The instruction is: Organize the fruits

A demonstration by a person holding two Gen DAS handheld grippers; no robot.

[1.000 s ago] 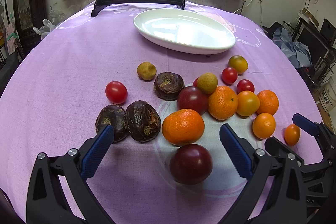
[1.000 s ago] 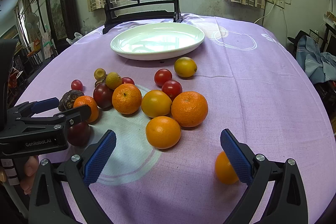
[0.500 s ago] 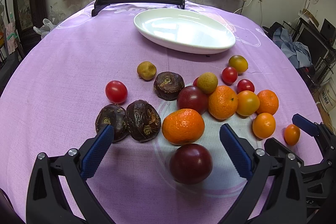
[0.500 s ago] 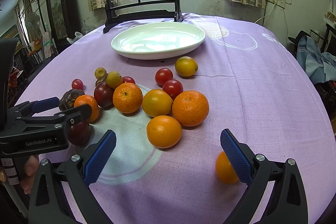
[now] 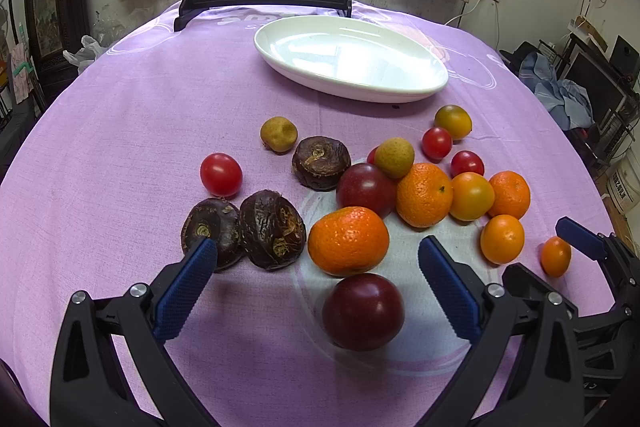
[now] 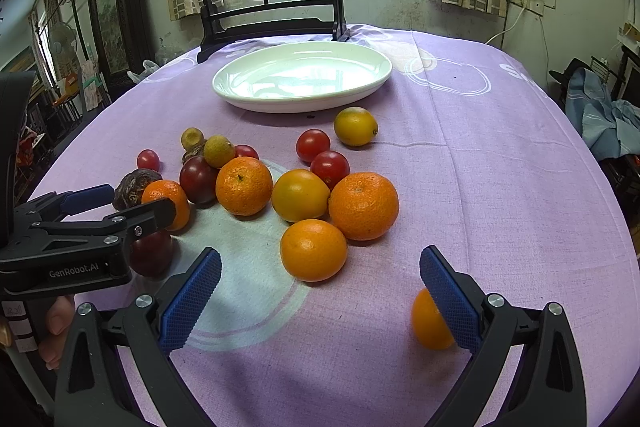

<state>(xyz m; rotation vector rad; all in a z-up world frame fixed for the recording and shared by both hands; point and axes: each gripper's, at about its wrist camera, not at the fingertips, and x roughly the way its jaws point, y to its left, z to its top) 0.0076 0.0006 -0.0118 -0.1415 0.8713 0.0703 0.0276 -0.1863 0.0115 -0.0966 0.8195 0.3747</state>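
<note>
Both poised low at the near edge, presumably to choose a first fruit: left gripper [image 5: 316, 267] wide open, empty, dark plum [image 5: 363, 311] between its fingers; right gripper [image 6: 320, 281] wide open, empty, small orange [image 6: 430, 321] touching its right pad

Fruit pile [image 6: 244, 185] loose on purple cloth [image 5: 120, 115], at 12 o'clock of both; white plate [image 5: 348, 57] beyond, bare

Mandarin [image 5: 348, 241] and wrinkled brown fruit [image 5: 273, 229] crowding the plum at 12 and 10 o'clock
</note>
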